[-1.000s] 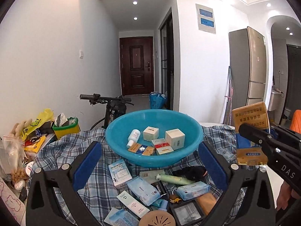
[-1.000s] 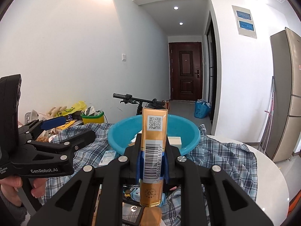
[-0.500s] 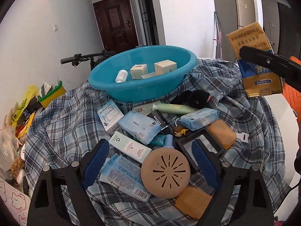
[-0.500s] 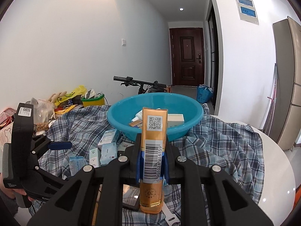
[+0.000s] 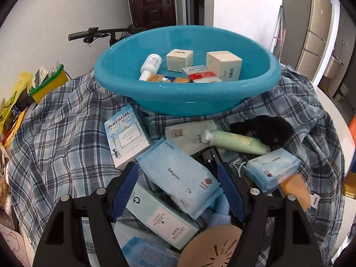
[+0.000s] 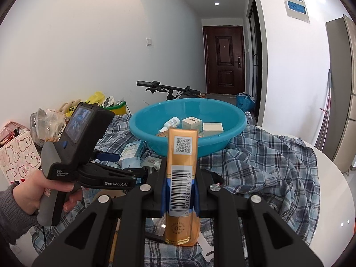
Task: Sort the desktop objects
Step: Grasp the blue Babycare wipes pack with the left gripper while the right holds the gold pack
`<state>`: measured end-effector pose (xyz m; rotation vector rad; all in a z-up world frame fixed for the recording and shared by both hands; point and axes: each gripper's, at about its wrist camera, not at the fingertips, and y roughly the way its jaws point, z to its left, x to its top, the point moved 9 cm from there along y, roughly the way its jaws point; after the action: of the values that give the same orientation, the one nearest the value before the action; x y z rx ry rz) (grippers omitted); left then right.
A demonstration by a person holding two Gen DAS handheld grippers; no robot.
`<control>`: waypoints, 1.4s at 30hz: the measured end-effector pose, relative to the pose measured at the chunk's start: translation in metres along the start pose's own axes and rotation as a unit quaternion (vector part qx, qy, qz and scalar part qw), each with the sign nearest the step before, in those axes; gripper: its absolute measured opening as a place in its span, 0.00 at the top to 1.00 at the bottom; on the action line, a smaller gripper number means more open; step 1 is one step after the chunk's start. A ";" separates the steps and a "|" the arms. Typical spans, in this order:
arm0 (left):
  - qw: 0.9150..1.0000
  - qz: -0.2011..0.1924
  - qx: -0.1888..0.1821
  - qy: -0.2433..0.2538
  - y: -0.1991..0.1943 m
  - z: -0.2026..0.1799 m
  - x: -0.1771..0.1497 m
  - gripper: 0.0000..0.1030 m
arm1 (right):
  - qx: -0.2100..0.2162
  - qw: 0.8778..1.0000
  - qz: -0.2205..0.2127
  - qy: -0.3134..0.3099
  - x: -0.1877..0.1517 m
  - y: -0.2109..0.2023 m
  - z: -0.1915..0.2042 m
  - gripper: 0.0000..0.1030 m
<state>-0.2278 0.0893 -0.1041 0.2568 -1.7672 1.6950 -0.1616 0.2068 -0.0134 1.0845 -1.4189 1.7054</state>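
**Blue basin partly filled, clutter waiting in front**

Centred on the plaid cloth [image 5: 55,138]: a blue plastic basin [image 5: 187,98], upright, rim unobstructed. Inside the basin: a small white bottle [image 5: 151,65] lying on its side at the left, a cream carton [image 5: 179,59] behind it, a larger cream carton [image 5: 224,65] at the right, a red-and-white flat box [image 5: 199,73] between them, and a row of orange and blue sachets [image 5: 165,79] against the near wall.

Just in front of the basin, spread over the cloth: a RAISON box [image 5: 126,136] to the left, a pale green tube [image 5: 235,142] to the right with a black fabric item [image 5: 264,129] beside it, a pale blue soft pack [image 5: 180,175] nearer the camera, a smaller blue pack [image 5: 272,168] further right, a mint carton [image 5: 160,218] and a tan perforated disc [image 5: 211,249] nearest of all.

Left gripper [image 5: 178,191] lowered over that pile, jaws closing, blue pads either side of the pale blue soft pack but not pressing on it. Seen also from the right wrist, held in a hand [image 6: 33,191] left of the basin.

Right gripper [image 6: 180,197] clamped on a gold carton [image 6: 182,178], upright, barcode and QR label facing the camera, held short of the basin and above the cloth.
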 end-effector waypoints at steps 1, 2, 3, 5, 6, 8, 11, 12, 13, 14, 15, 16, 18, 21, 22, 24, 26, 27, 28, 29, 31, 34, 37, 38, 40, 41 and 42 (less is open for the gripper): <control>1.000 0.004 0.009 0.000 0.006 0.004 0.000 0.26 | -0.001 1.000 -0.001 0.002 0.000 -0.001 -0.001 0.83; 1.000 0.008 0.009 -0.004 0.010 0.006 -0.001 0.26 | -0.001 1.000 -0.001 0.003 0.001 -0.001 -0.003 0.83; 1.000 0.005 0.001 -0.015 0.011 0.009 -0.002 0.26 | -0.002 1.000 -0.002 0.004 0.001 -0.002 -0.004 0.83; 0.999 0.011 -0.018 -0.032 0.013 0.012 -0.006 0.31 | -0.004 1.000 -0.002 0.006 0.000 -0.002 -0.007 0.83; 0.999 0.011 -0.024 -0.034 0.012 0.013 -0.007 0.41 | -0.005 1.000 -0.001 0.007 0.000 -0.002 -0.009 0.83; 0.999 0.012 -0.031 -0.034 0.011 0.012 -0.009 0.55 | -0.006 1.000 0.000 0.010 -0.001 -0.002 -0.011 0.83; 0.999 0.012 -0.031 -0.020 0.006 0.010 -0.012 0.58 | -0.005 1.000 0.002 0.015 -0.002 -0.002 -0.013 0.83; 0.999 0.013 -0.033 -0.017 0.004 0.009 -0.014 0.59 | -0.005 1.000 0.001 0.016 -0.002 -0.002 -0.013 0.83; 0.999 0.014 -0.035 -0.013 0.001 0.008 -0.016 0.59 | -0.005 1.000 0.001 0.016 -0.002 -0.003 -0.013 0.83; 0.999 0.016 -0.037 -0.009 -0.002 0.007 -0.018 0.60 | -0.005 1.000 0.000 0.016 -0.002 -0.003 -0.012 0.83; 0.999 0.016 -0.039 -0.003 -0.005 0.006 -0.021 0.60 | -0.005 1.000 0.000 0.015 -0.002 -0.004 -0.012 0.83; 0.999 0.017 -0.040 0.001 -0.009 0.006 -0.024 0.60 | -0.004 1.000 0.000 0.014 -0.002 -0.004 -0.011 0.83; 0.999 0.018 -0.045 0.012 -0.018 0.004 -0.031 0.60 | -0.003 1.000 0.001 0.014 -0.002 -0.004 -0.011 0.83; 0.998 0.023 -0.061 0.023 -0.033 0.000 -0.041 0.60 | -0.002 1.000 0.000 0.016 -0.003 -0.003 -0.010 0.83; 0.997 0.024 -0.062 0.030 -0.037 -0.001 -0.043 0.60 | -0.002 1.000 0.000 0.017 -0.004 -0.002 -0.010 0.83; 0.998 0.021 -0.048 0.046 -0.041 -0.003 -0.045 0.60 | 0.000 1.000 0.001 0.020 -0.005 0.000 -0.009 0.83; 0.998 0.017 -0.029 0.057 -0.039 -0.005 -0.044 0.46 | 0.002 1.000 0.004 0.023 -0.006 0.003 -0.008 0.83; 0.998 0.014 -0.023 0.064 -0.036 -0.007 -0.042 0.33 | 0.004 1.000 0.005 0.024 -0.007 0.004 -0.007 0.83; 0.997 0.006 -0.018 0.071 -0.034 -0.009 -0.039 0.28 | 0.005 1.000 0.006 0.024 -0.008 0.004 -0.006 0.83; 0.997 -0.001 -0.013 0.077 -0.032 -0.012 -0.037 0.25 | 0.006 1.000 0.007 0.023 -0.008 0.004 -0.006 0.83; 0.996 -0.002 0.005 0.085 -0.025 -0.015 -0.031 0.25 | 0.004 1.000 0.008 0.019 -0.009 0.003 -0.007 0.83; 0.994 0.006 0.022 0.104 -0.012 -0.019 -0.025 0.25 | -0.001 1.000 0.008 0.019 -0.009 0.002 -0.012 0.83; 0.987 0.023 0.058 0.145 0.002 -0.022 -0.028 0.25 | -0.006 1.000 0.006 0.026 -0.009 0.000 -0.021 0.83; 0.985 0.028 0.070 0.154 0.006 -0.021 -0.030 0.25 | -0.008 1.000 0.006 0.028 -0.010 -0.001 -0.023 0.83; 0.983 0.034 0.080 0.162 0.010 -0.018 -0.032 0.28 | -0.010 0.999 0.004 0.033 -0.010 -0.002 -0.028 0.83; 0.984 0.033 0.077 0.157 0.011 -0.017 -0.032 0.40 | -0.010 0.999 0.004 0.035 -0.010 -0.002 -0.029 0.83; 0.985 0.035 0.074 0.149 0.010 -0.014 -0.032 0.54 | -0.011 0.999 0.004 0.036 -0.010 -0.002 -0.030 0.83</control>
<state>-0.2042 0.0946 -0.1320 0.0027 -1.4496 1.8130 -0.1609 0.2365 -0.0238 0.9970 -1.3939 1.7138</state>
